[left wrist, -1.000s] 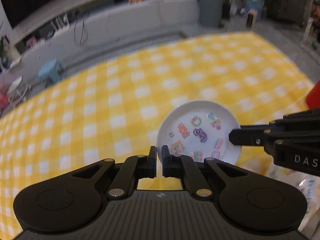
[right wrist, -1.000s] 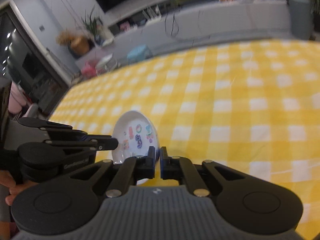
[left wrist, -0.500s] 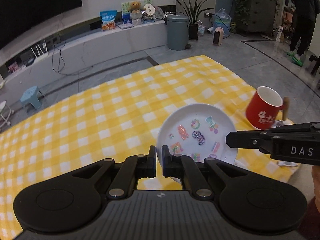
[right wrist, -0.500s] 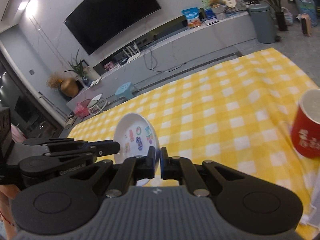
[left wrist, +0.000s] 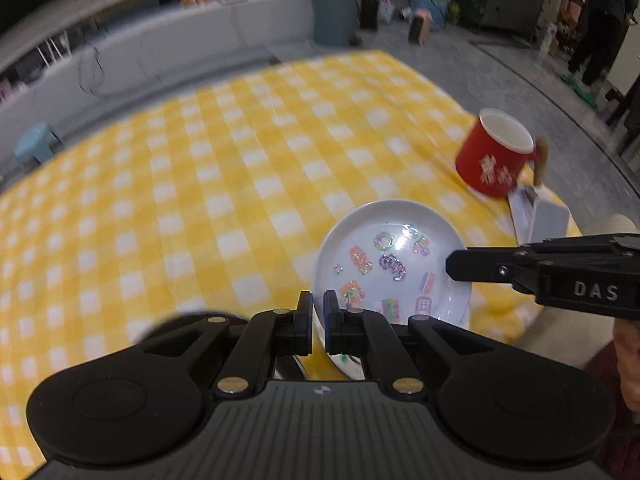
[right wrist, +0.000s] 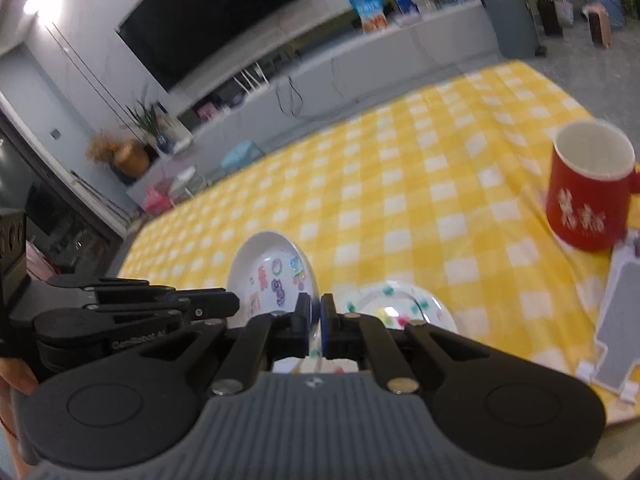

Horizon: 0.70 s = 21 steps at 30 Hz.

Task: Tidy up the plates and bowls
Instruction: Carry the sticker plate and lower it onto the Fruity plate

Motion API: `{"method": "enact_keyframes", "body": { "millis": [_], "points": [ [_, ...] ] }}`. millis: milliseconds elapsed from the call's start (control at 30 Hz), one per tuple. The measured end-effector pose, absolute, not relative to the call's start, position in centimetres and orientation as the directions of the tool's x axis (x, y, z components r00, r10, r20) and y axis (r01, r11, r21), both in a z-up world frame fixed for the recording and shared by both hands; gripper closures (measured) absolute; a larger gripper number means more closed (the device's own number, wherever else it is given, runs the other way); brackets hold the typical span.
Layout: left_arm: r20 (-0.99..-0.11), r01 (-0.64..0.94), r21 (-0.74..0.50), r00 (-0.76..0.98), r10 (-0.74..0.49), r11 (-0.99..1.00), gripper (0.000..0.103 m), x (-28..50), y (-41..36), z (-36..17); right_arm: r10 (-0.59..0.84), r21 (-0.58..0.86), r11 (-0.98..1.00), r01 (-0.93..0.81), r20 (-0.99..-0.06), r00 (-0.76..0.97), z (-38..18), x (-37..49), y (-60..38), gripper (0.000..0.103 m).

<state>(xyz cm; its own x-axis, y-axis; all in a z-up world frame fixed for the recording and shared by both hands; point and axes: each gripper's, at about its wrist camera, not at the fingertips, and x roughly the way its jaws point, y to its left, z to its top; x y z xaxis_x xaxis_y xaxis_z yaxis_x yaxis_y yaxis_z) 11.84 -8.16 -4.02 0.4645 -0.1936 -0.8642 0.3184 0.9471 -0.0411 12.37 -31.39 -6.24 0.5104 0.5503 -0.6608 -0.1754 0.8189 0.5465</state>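
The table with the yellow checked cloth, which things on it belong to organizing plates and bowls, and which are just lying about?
Part of the job:
- sticker plate, gripped at opposite rim edges by left gripper and right gripper
- second patterned dish, on the cloth

Just lying about:
- red mug
- grey stand
- yellow checked cloth

A yellow-and-white checked cloth covers the table. The round white glossy plate carries small stickers in pink, orange, purple and green. A second white plate has green and pink marks. The red ceramic mug is white inside, with pale lettering on its side. Both grippers are black, with blue edging at the fingertips.
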Motion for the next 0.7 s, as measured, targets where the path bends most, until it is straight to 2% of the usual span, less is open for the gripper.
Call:
{"method": "enact_keyframes", "body": {
  "millis": [233,567,700],
  "points": [
    [-0.890,0.345,-0.025,0.419,-0.178,0.938,0.098,12.3,-9.6,-7.1,0.506,0.520,0.848,-0.103,-0.738,0.447,-9.0,12.6,-31.7,0.101],
    [-0.897,0.345,0.050,0.428,-0.110,0.937,0.094,13.0,-11.7,-9.3,0.493,0.529,0.848,-0.042,-0.756,0.430,-10.3,13.6,-32.1,0.100],
    [-0.906,0.362,0.023,0.402,-0.134,0.932,0.094,13.0,-11.6,-9.1,0.483,0.520,0.854,-0.023,-0.774,0.410,-10.8,13.8,-32.3,0.100]
  ]
}}
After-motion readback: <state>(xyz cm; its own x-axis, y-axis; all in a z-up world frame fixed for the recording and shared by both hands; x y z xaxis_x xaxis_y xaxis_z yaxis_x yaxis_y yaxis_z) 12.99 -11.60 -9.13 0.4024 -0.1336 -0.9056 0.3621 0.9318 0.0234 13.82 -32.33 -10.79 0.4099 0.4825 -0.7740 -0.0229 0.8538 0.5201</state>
